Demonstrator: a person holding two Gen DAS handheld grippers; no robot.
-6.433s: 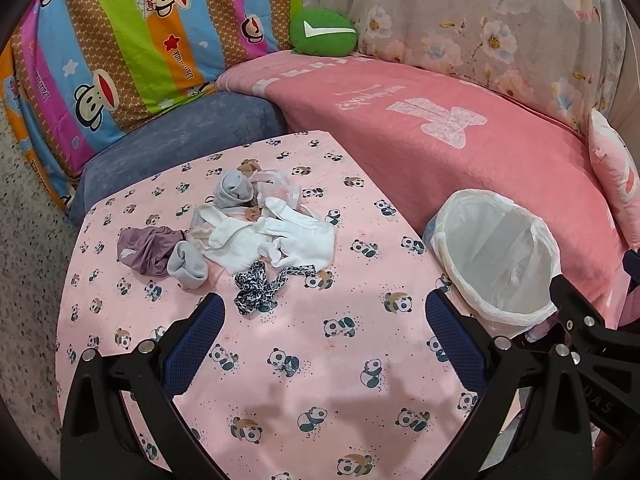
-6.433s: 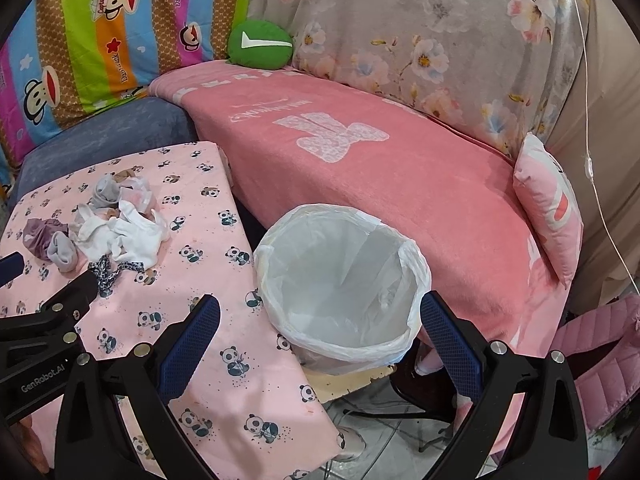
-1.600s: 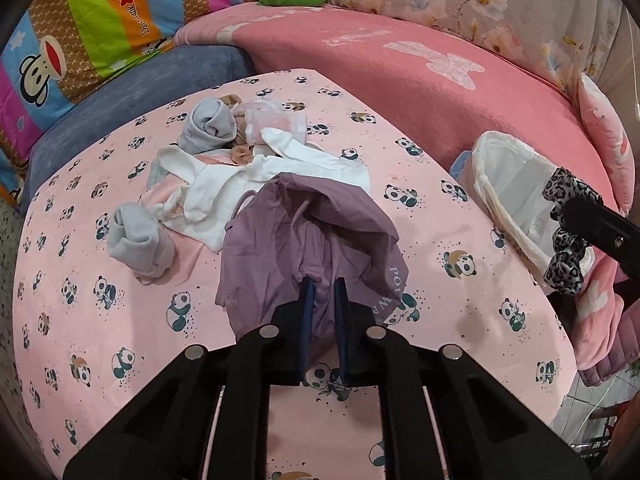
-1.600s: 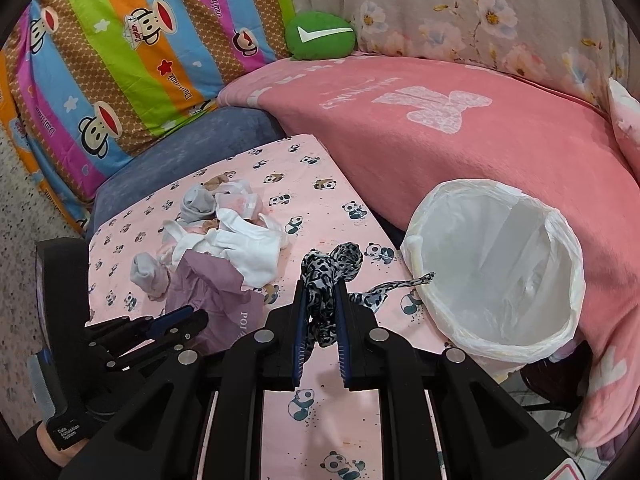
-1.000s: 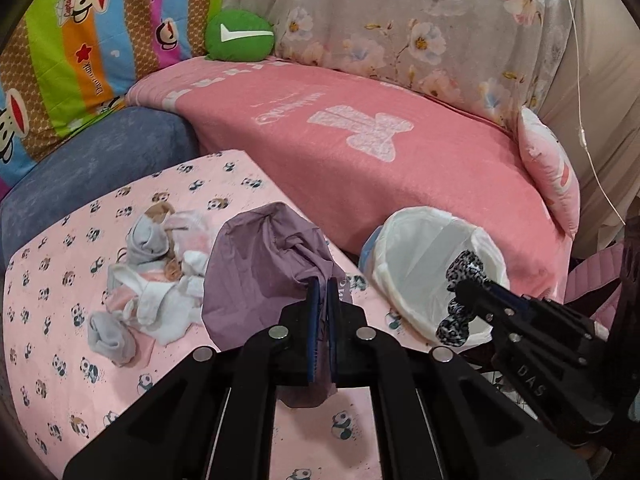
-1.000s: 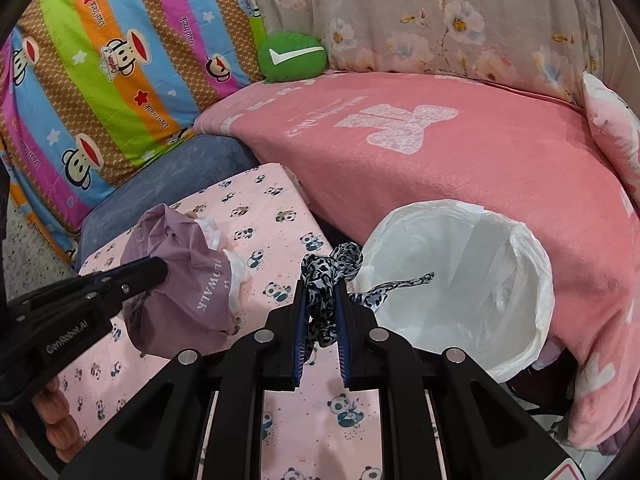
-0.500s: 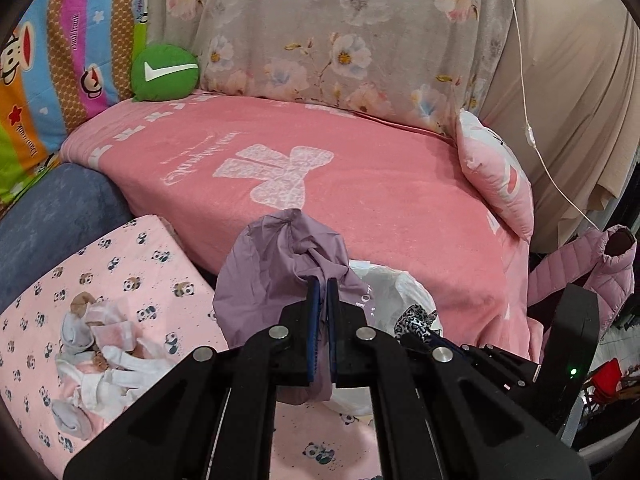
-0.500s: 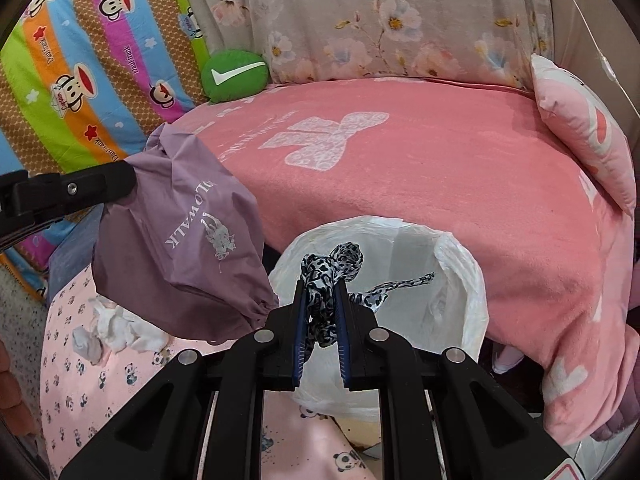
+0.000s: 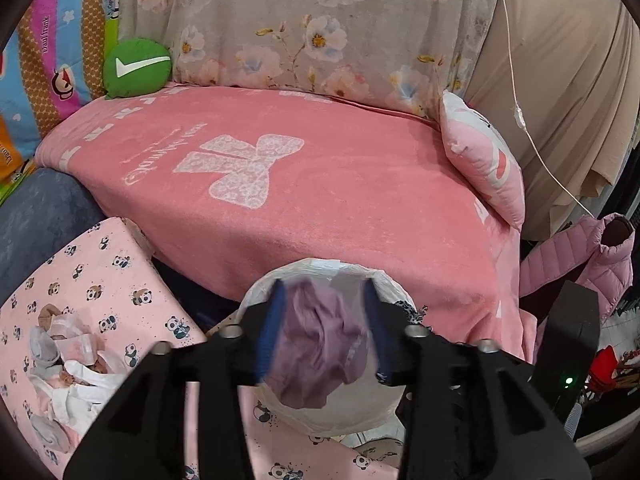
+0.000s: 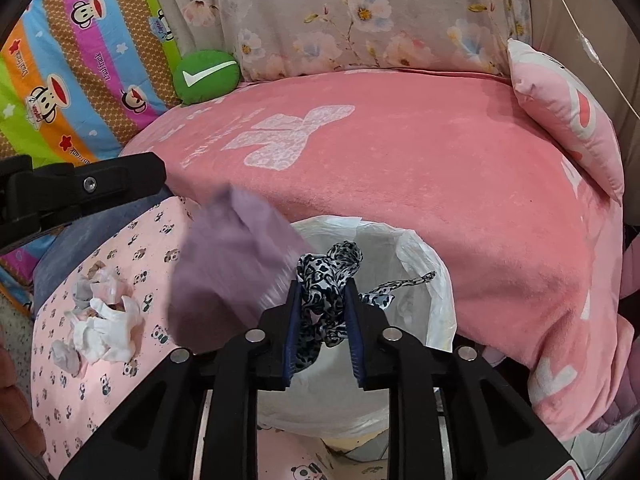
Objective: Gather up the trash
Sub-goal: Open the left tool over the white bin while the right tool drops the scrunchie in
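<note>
Now we are holding left claw [image 9: 322, 330] spread above bin [image 9: 256, 300]; purple cloth [image 9: 320, 344] dropping straight below. Right claw [image 10: 322, 312] clamping leopard strip [image 10: 328, 280], bin [image 10: 420, 256] directly beneath, right nearer.

Both views are evenly and softly lit, bright enough for full colour, with no hard shadows and no glare on the fabrics. Strong fisheye bending curves the pink blanket [image 9: 320, 184] and darkens the corners into a black ring. The purple cloth [image 10: 236, 264] is smeared with motion blur in the right wrist view and softer still in the left wrist view, where the left claw [image 9: 322, 328] has blurred fingers [image 9: 272, 328]. The leopard-print fabric [image 10: 324, 292] looks sharp.
</note>
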